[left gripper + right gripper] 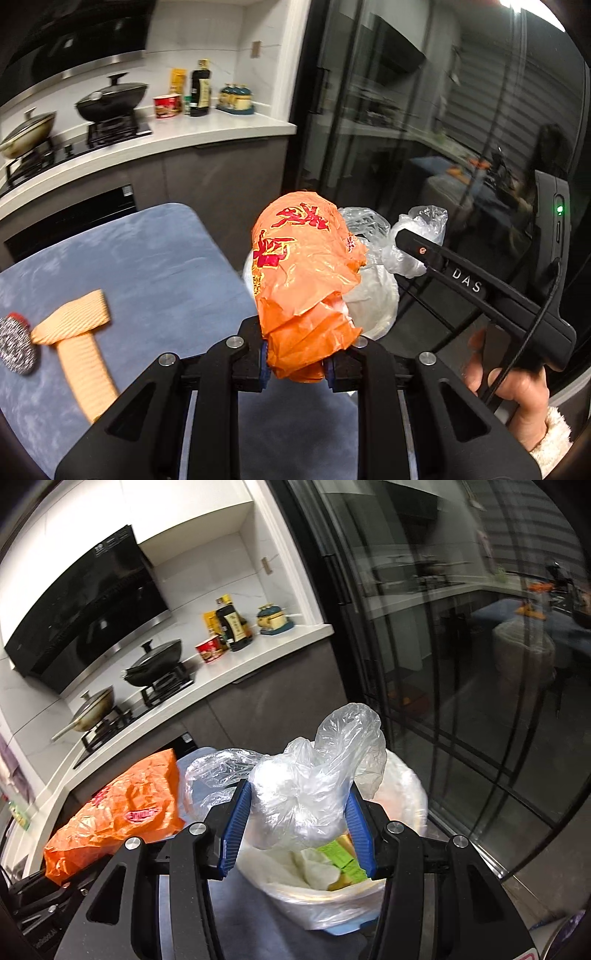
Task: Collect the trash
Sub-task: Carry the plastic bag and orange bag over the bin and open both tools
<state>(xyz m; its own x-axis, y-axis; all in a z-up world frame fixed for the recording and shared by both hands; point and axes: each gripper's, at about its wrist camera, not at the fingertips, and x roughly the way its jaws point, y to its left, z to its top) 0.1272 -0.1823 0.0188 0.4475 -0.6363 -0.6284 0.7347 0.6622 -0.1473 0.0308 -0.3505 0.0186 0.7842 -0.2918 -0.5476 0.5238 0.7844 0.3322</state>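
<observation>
My left gripper (297, 363) clamped on orange bag (306, 280), frame centre. My right gripper (297, 830) clamped on clear plastic bag (314, 775), centre, above lined trash bin (332, 897), lower centre.

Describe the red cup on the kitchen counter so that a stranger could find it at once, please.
Start at the white counter, to the right of the gas stove. Between the black wok and the tall dark bottle stands the red cup. It alone is short, round and red with a pale rim.
</observation>
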